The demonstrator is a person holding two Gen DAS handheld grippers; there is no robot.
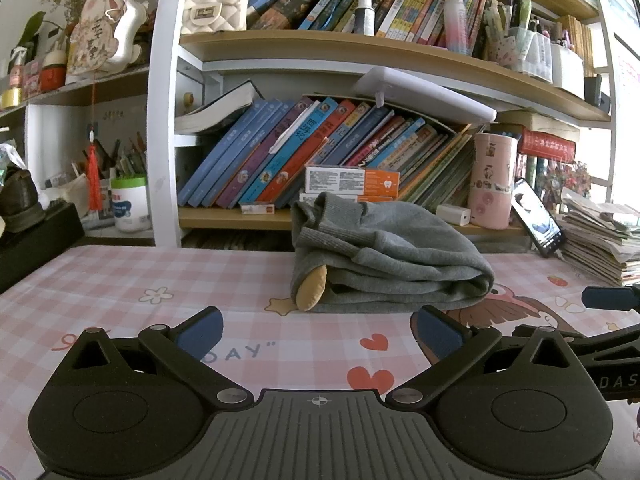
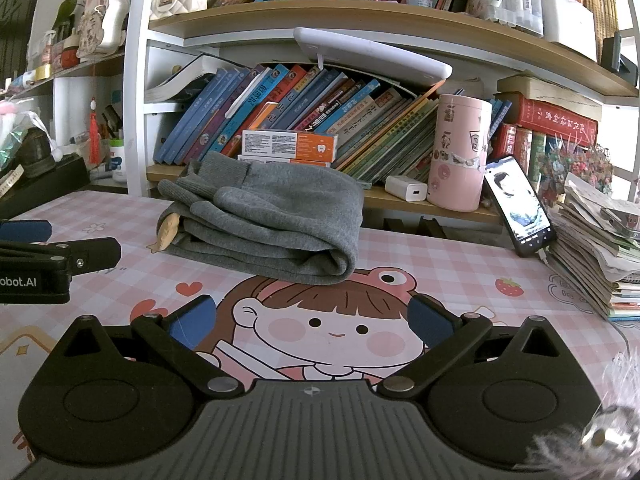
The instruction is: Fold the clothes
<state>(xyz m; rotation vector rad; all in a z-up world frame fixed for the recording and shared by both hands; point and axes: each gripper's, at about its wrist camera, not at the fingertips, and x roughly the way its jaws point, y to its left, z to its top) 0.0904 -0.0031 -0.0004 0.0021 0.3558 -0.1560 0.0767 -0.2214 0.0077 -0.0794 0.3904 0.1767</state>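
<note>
A grey knit garment (image 1: 384, 256) lies folded in a thick bundle on the pink checked table mat (image 1: 120, 280), with a tan patch (image 1: 312, 288) showing at its left end. My left gripper (image 1: 318, 332) is open just in front of it, nothing between its blue pads. In the right wrist view the same grey garment (image 2: 272, 220) sits ahead and to the left. My right gripper (image 2: 310, 320) is open above the cartoon girl print, a short way back from the bundle. The left gripper's body (image 2: 40, 264) shows at that view's left edge.
A bookshelf (image 1: 360, 48) full of leaning books stands right behind the garment. A pink canister (image 2: 460, 152), a white charger (image 2: 406, 188) and a propped phone (image 2: 518, 204) sit at the back right. A stack of papers (image 2: 592, 240) fills the right side.
</note>
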